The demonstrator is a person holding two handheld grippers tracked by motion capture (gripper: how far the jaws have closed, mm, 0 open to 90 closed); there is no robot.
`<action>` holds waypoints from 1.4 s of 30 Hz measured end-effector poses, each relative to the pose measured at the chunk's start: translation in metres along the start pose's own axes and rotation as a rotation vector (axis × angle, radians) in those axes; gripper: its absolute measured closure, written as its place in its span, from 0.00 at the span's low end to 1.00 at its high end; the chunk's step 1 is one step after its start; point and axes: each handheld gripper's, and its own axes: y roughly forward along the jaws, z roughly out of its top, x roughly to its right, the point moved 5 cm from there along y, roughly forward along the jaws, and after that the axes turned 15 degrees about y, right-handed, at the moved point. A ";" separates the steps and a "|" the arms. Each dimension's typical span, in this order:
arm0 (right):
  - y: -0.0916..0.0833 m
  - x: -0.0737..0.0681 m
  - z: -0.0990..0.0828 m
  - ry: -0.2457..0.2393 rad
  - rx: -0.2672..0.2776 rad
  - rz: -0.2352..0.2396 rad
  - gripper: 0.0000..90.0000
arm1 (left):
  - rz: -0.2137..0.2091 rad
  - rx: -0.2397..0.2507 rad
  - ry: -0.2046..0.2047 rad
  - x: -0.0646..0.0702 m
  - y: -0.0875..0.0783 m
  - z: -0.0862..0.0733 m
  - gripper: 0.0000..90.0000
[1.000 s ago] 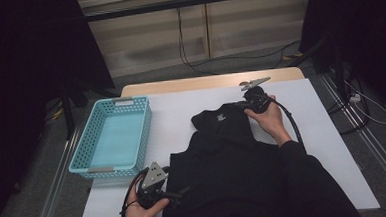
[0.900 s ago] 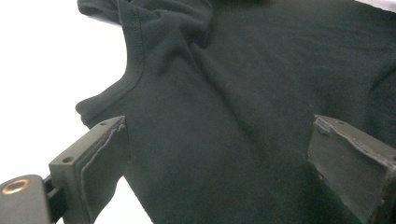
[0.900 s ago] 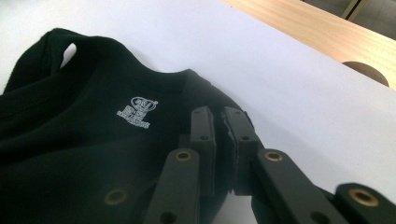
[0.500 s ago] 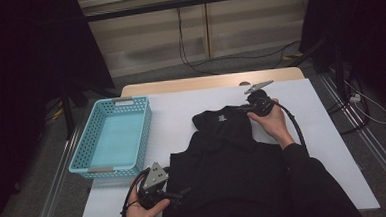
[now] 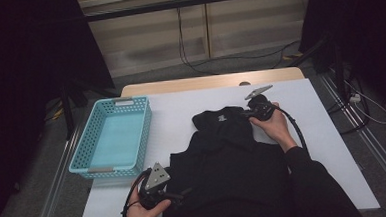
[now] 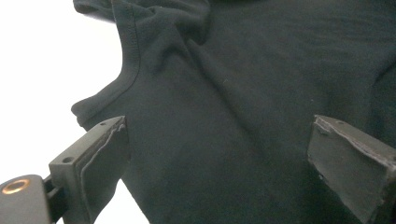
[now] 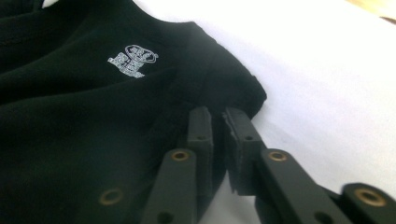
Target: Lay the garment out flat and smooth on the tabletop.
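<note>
Black knit shirt (image 5: pixel 233 156), right gripper (image 7: pixel 217 121) pinching hem

A white table (image 5: pixel 328 146) with a wooden edge (image 5: pixel 209 82) at its 12 o'clock side stands on grey carpet (image 5: pixel 40 196). Beyond it, at 12 o'clock, runs a pale panelled wall (image 5: pixel 227 29) with a dark rail (image 5: pixel 200 0) and hanging cables (image 5: pixel 185 49). Dark curtains (image 5: pixel 23 62) flank 10 and 2 o'clock. Metal tracks (image 5: pixel 378 144) cross the floor at 3 o'clock.
</note>
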 end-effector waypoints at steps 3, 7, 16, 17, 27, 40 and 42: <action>-0.001 -0.001 0.002 0.003 0.007 -0.005 0.96 | 0.003 0.000 0.004 0.000 -0.001 0.000 0.07; -0.010 0.003 0.009 0.035 0.051 0.007 0.96 | 0.009 0.010 0.001 -0.001 -0.001 0.001 0.07; -0.019 0.009 0.028 0.080 0.108 0.011 0.97 | 0.000 0.002 0.016 0.001 0.000 0.001 0.07; -0.018 0.009 0.030 0.083 0.111 0.011 0.97 | 0.000 0.002 0.015 0.001 0.000 0.001 0.07; -0.006 0.011 0.066 0.105 0.164 -0.052 0.97 | -0.010 0.009 0.014 0.002 0.000 0.001 0.07; 0.013 0.028 0.080 0.144 0.168 -0.150 0.92 | -0.008 0.014 0.017 0.002 -0.003 0.000 0.07; 0.015 0.032 0.076 0.153 0.147 -0.163 0.82 | -0.012 0.013 0.015 0.003 -0.003 0.000 0.07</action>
